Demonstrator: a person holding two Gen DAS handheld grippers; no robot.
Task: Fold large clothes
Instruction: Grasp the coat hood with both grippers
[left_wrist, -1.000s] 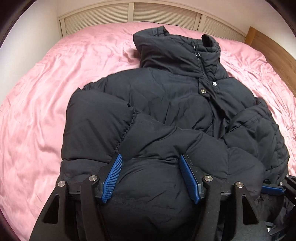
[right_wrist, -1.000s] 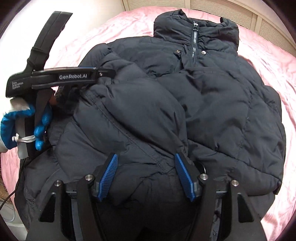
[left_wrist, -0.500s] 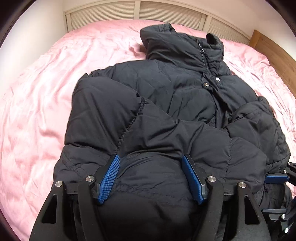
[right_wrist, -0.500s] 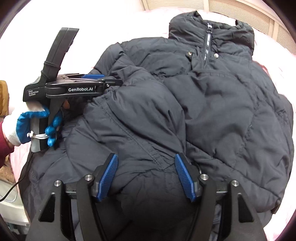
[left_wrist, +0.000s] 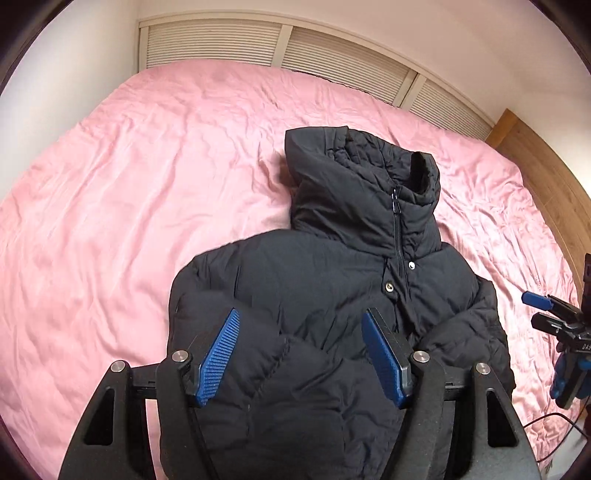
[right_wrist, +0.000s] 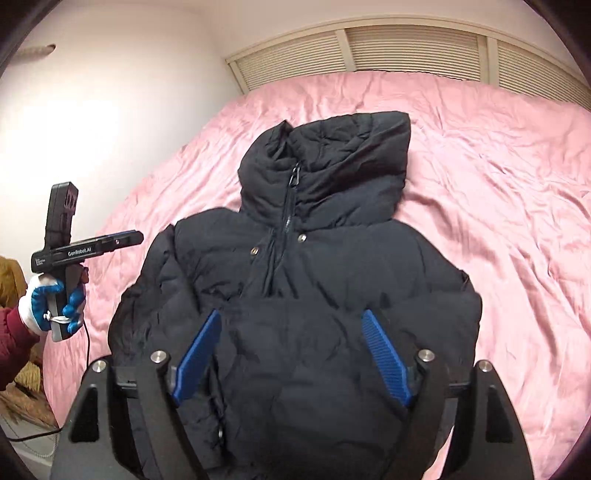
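Observation:
A black puffer jacket (left_wrist: 332, 295) lies front-up on the pink bed, collar away from me, both sleeves folded across its chest; it also shows in the right wrist view (right_wrist: 314, 295). My left gripper (left_wrist: 301, 356) is open and empty, lifted above the jacket's lower left part. My right gripper (right_wrist: 291, 354) is open and empty, lifted above the lower middle. The left gripper also shows in the right wrist view (right_wrist: 122, 238), off the jacket's left side. The right gripper shows at the left wrist view's right edge (left_wrist: 543, 306).
The pink sheet (left_wrist: 129, 203) covers the whole bed, wrinkled, with free room left, right and beyond the collar. A slatted headboard panel (right_wrist: 406, 51) runs along the far wall. A wooden bed frame (left_wrist: 546, 177) is at the right. A cable (right_wrist: 85, 350) hangs from the left gripper.
Both grippers have pulled back and up off the jacket, which they were pressing on with jaws open. The left gripper has moved out to the jacket's left side.

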